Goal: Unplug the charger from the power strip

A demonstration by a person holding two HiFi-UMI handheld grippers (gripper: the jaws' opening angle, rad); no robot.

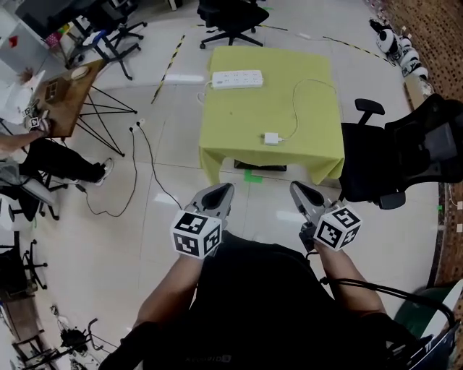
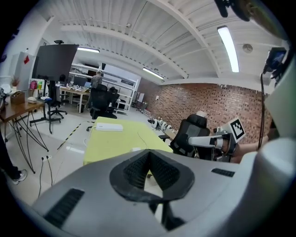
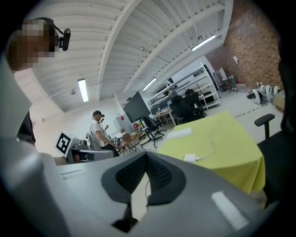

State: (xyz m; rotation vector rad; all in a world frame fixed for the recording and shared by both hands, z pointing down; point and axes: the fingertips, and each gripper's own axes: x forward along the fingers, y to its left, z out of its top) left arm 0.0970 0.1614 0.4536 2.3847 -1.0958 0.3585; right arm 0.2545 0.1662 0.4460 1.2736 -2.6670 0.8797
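the left tongs [image 1: 218, 195] and right tongs [image 1: 304, 194] are held side by side in front of the person's body, over the pale tiled floor [image 1: 173, 144] and short of the counter [image 1: 239, 115], which is draped in a yellow-green cloth. in each gripper view the dark ribbed pads meet with nothing between them, so both tongs are closed and empty.

the white power strip [image 1: 236, 79] lies along the far edge of the counter. the charger [image 1: 271, 138], a small white block, lies flat near the front edge, well apart from the strip and not plugged into it. its thin white cable [image 1: 295, 101] curves up in a loop towards the right side of the counter; where it ends seems to be near the right edge, but the line is too fine to be sure.

a black office chair [image 1: 405, 152] stands just beside the counter on the right, and another chair [image 1: 231, 18] stands beyond the far side. at the left a wooden desk [image 1: 69, 87] stands with a seated person [image 1: 51, 162] near it, and dark cords [image 1: 134, 173] trail over the floor.
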